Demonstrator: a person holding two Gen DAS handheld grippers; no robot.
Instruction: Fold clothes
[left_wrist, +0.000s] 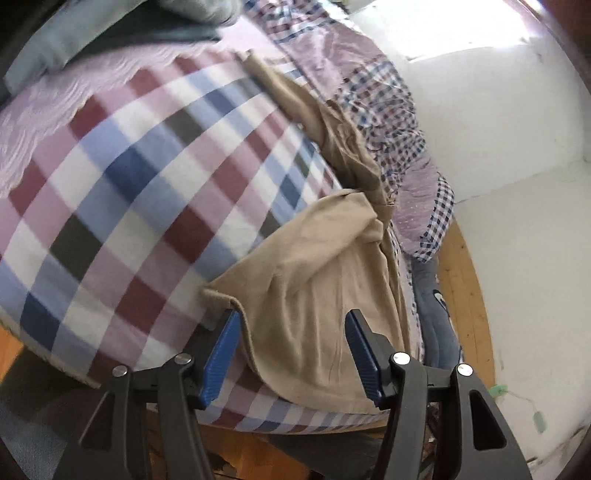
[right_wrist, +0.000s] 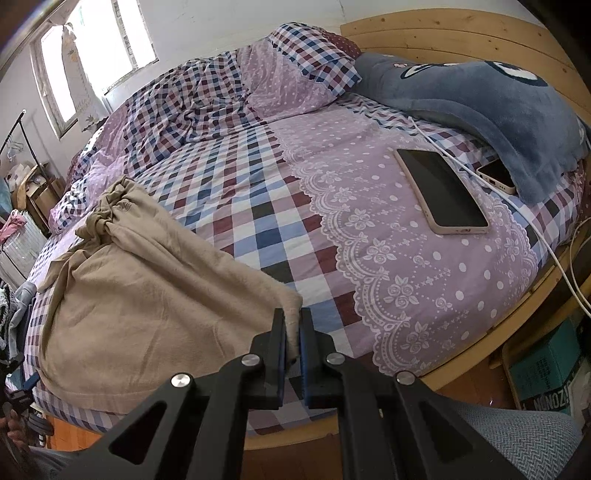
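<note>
Pinching only a corner of the tan garment (right_wrist: 147, 295), the right gripper (right_wrist: 292, 332) risks slippage while the left gripper (left_wrist: 291, 332) gapes unclamped.

I see a dark tablet (right_wrist: 441, 190) on the checked sheet (right_wrist: 258, 206), a phone (right_wrist: 496, 177) just right, blue pillow (right_wrist: 491, 96) beyond.
</note>
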